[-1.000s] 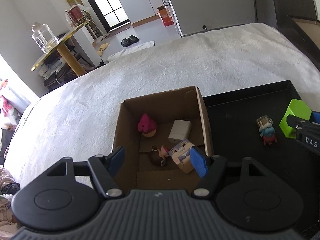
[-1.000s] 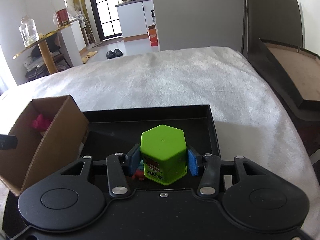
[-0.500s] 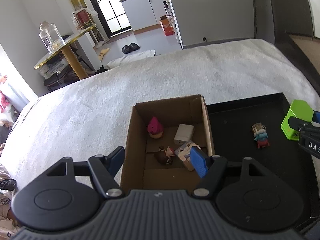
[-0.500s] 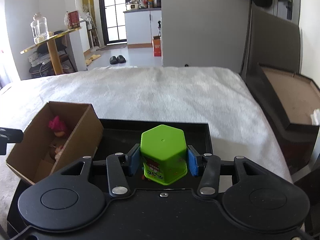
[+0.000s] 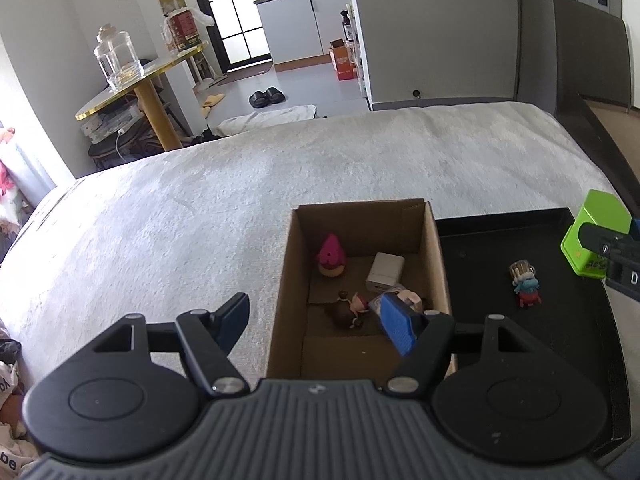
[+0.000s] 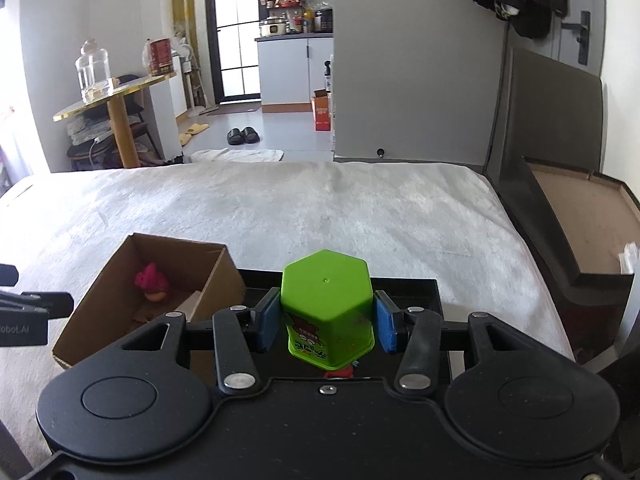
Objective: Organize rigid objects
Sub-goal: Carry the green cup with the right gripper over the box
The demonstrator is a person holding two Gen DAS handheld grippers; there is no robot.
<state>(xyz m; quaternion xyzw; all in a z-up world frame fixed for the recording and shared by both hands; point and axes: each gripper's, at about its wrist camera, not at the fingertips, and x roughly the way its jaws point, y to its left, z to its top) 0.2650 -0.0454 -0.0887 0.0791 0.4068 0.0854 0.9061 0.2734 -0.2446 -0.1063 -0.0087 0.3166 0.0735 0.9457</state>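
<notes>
I have the green hexagonal container [image 6: 327,307] pinched between the blue pads [image 6: 269,319] of the right gripper [image 6: 326,320], lifted above the black tray [image 6: 404,292]. The pads touch only two opposite faces, and its walls look smooth and tapered, so I think it could slip down or turn if I tilt the wrist too quickly. The left gripper [image 5: 316,322] hangs with its fingers spread and empty over the near-left corner of the cardboard box [image 5: 434,256]. If I carry the container to this box, the two grippers may collide, because the box is narrow. A small figurine [image 5: 526,289] is left on the tray; a low pass could knock it.
</notes>
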